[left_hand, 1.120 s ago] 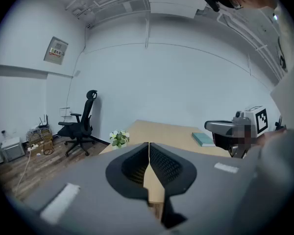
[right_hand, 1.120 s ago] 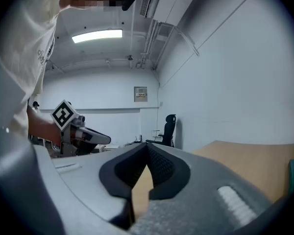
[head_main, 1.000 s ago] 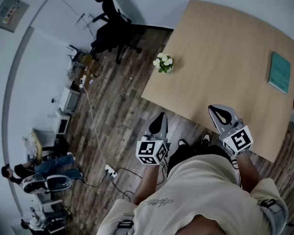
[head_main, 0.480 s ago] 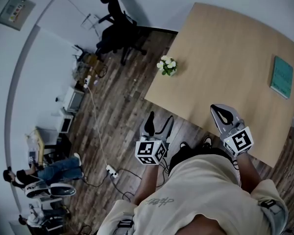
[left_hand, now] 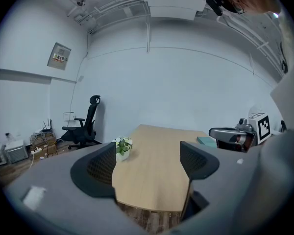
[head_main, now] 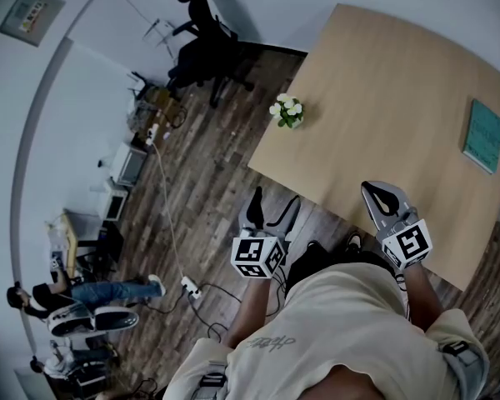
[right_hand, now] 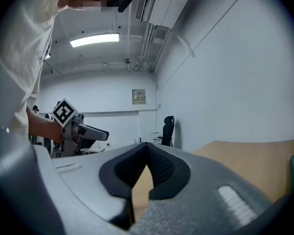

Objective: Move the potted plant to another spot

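Reaching is the job ahead: the potted plant (head_main: pixel 287 112) stands upright on the table (head_main: pixel 383 73), right by its left edge and closer to the near-left corner than the far one. From your L tongs (head_main: pixel 273 205) it lies ahead & a bit right, well apart. L tongs hang over the floor (head_main: pixel 208 173), short of the table's near edge. They've just been opening, and the pads are now spread wide w/ nothing btwn them. In the left gripper view the plant (left_hand: pixel 123 147) shows just past the left pad's inner edge, so you're aimed a touch right of it.

R tongs (head_main: pixel 372 192) sit over the table's near edge, pressed together & empty. The right gripper view shows the same, tips meeting (right_hand: pixel 146 153). L is the nearer side, so prob. the one for the pick.

The blooms spread wider than the pot, so I'd go low, at the pot itself.

Nothing stands in the way, only bare tabletop. Teal book (head_main: pixel 484 135) lies far right, no issue. Office chair (head_main: pixel 204 52) stands on the floor beyond the plant's side. Power strip (head_main: pixel 189 287) w/ its cable lies left of your feet, so mind it if you step round.
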### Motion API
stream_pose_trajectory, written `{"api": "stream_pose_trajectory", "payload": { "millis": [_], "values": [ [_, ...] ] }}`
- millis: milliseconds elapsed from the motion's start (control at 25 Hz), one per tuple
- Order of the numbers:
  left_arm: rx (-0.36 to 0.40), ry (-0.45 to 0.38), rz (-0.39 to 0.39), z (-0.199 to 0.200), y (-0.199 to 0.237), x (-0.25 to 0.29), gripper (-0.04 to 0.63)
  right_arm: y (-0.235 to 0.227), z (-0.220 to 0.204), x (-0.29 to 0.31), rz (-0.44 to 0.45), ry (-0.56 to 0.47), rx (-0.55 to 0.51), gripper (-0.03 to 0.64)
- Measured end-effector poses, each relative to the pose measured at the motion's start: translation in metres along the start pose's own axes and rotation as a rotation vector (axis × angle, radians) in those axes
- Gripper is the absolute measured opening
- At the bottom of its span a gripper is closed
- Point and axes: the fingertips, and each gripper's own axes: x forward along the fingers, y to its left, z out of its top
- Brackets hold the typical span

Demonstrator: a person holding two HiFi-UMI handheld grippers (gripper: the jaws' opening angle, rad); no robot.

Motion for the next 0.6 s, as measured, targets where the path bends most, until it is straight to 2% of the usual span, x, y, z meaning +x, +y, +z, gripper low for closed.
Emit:
{"api": "stream_pose_trajectory", "payload": {
  "millis": [200,320,440,600],
  "values": [
    [-0.01,0.003,0.04,-0.005,0.013,-0.005,0.408,0.004,-0.005,0.013,0.051,0.002,-0.012,0.003],
    [-0.058,0.012,0.056,-0.014,0.024,-0.002,0.4,0.007,-0.004,0.023,0.072,-0.006,-0.026,0.002],
    [-0.097,0.0,0.054,-0.014,0.032,0.003,0.4,0.001,0.0,0.027,0.058,-0.001,-0.024,0.002],
    [-0.082,-0.024,0.034,0.004,0.044,0.024,0.4,-0.014,0.002,0.034,0.016,0.021,-0.057,0.003]
  ]
}}
